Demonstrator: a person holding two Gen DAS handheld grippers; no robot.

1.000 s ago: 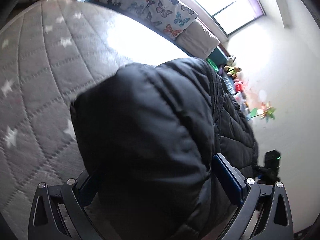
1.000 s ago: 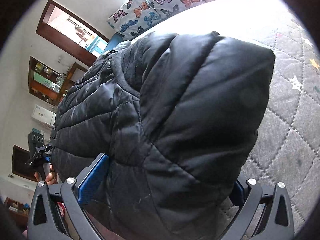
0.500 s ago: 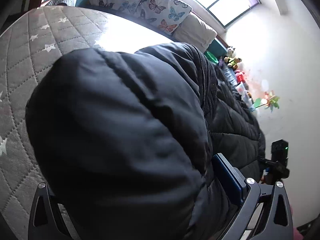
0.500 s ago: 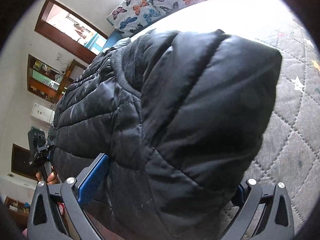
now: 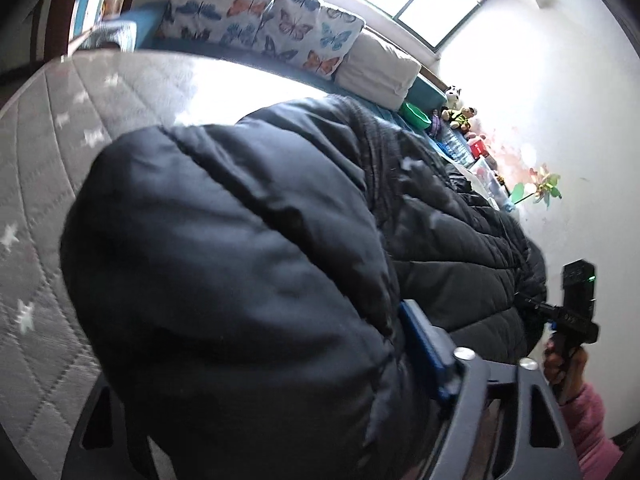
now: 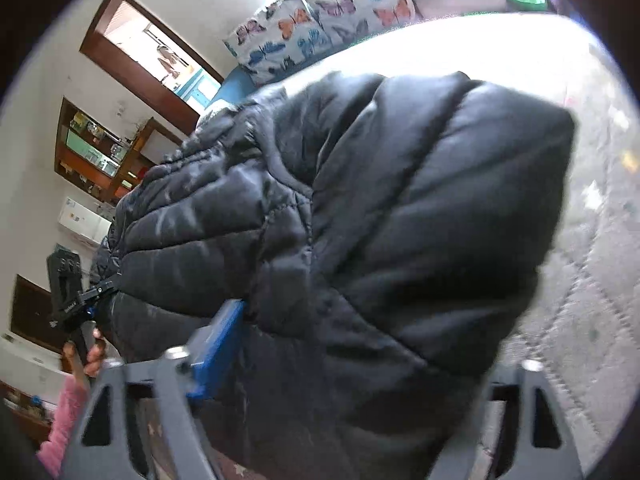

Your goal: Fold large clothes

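Both cameras sit right up against the black jacket (image 5: 240, 260), which fills most of each frame. The left one looks across the bed (image 5: 48, 168) toward the window (image 5: 444, 4) and butterfly pillows (image 5: 260, 20); the right one faces those same pillows (image 6: 320, 20) from the other side, doorway (image 6: 148, 52) behind. Each catches the other gripper at its edge.

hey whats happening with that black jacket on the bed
A person is folding a black puffer jacket over a grey star-quilted mattress. Each hand-held gripper, left and right, is clamped on a bunched part of the jacket, which is raised off the bed between them. Butterfly-print pillows sit at the far end.
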